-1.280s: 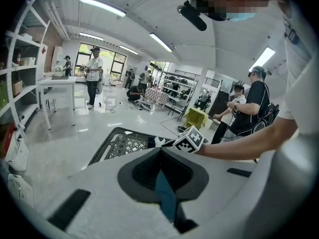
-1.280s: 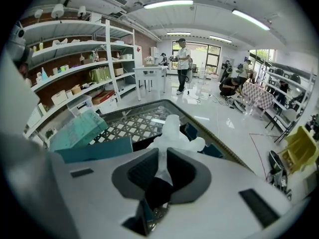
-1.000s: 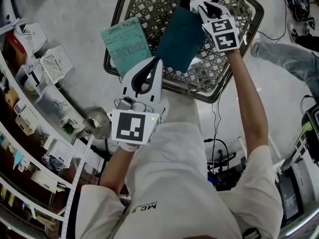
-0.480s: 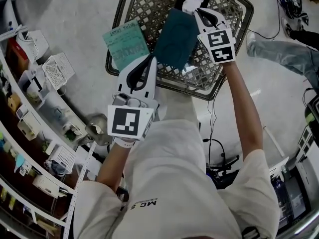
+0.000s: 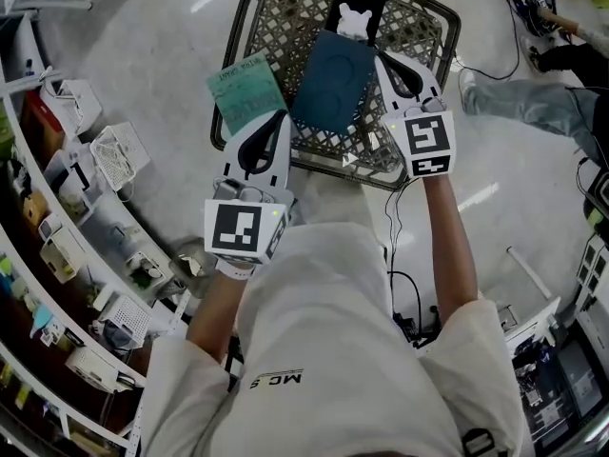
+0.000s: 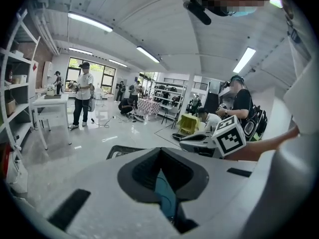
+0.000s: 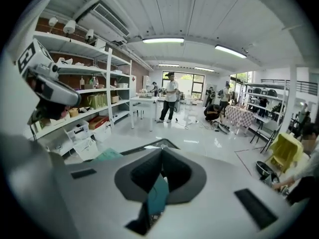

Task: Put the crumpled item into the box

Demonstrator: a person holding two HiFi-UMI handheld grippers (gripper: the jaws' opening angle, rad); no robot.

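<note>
Seen from above, storage shelves line the far left and a wire basket stands on the pale floor. A light green printed sheet lies over the basket's left rim.

Just right of the sheet, the left gripper reaches over the near rim, its tips at the lower left corner of the dark teal item. In the left gripper view, the left gripper has its fingers clenched, with a narrow strip of the teal item caught between them.

The teal item is flat and tilted, held over the middle of the basket between the two grippers. Beyond it lies a black card with a white bear shape.

The right gripper meets the item's right edge. In the right gripper view, the right gripper is likewise clenched on a fold of the teal item.

At the far right a person's leg in jeans stretches across the floor.
</note>
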